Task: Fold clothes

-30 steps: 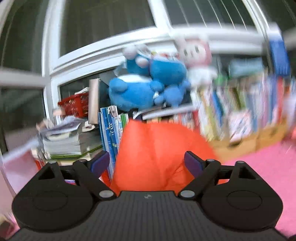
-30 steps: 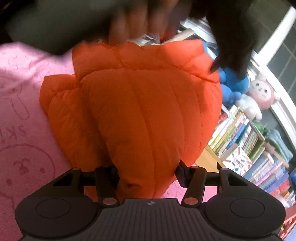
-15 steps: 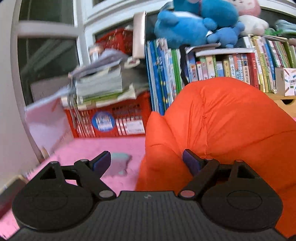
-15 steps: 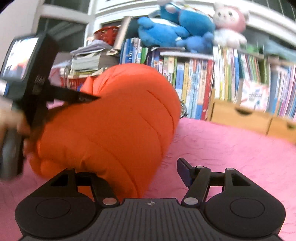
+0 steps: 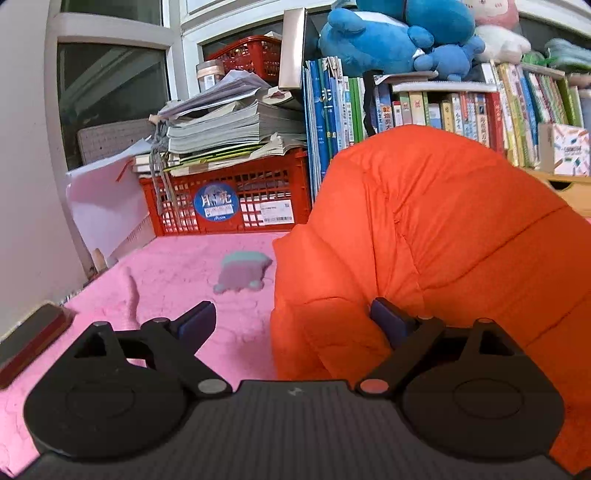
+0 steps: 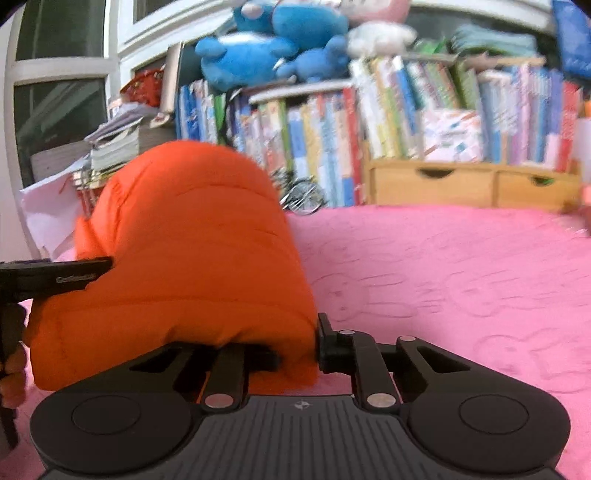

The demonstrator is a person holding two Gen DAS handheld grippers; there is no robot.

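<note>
Lying between right tool (image 6: pixel 295 350) tips: orange jacket (image 6: pixel 192 258).

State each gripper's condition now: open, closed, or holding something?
Left gripper: jaws opening around the orange jacket, not gripping.
Right gripper: closed on the orange jacket.

A pink blanket (image 5: pixel 177 280) with faint rabbit outlines covers the surface. At ten o'clock in the left view, a red crate (image 5: pixel 236 199) carries a stack of papers (image 5: pixel 229 125). Upright books (image 5: pixel 436 107) fill the shelf from twelve to two o'clock, with blue plush toys (image 5: pixel 391 33) on top. Wooden drawers (image 6: pixel 472 184) sit below the books at two o'clock in the right view.
</note>
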